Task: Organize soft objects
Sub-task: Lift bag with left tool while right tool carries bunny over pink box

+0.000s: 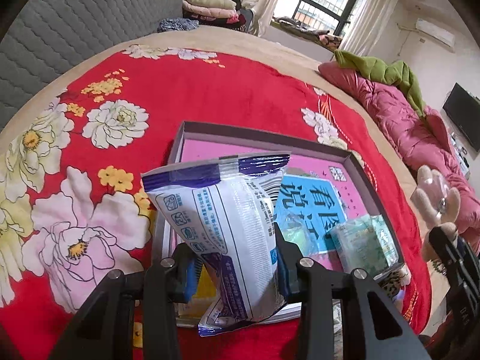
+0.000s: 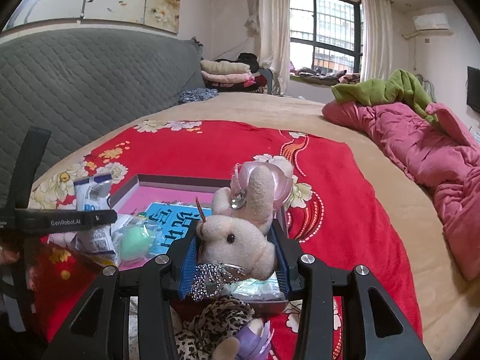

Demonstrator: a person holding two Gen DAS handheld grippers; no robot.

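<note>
Plush rabbit point(image 2: 240, 234) and packet point(image 1: 228, 225) above box point(image 1: 354, 156).

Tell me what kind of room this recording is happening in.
Most likely a home bedroom. The work surface is a bed covered by a red floral blanket with a grey quilted headboard behind it, a rumpled pink comforter lies along one side, and folded bedding is stacked by the curtained window.
</note>
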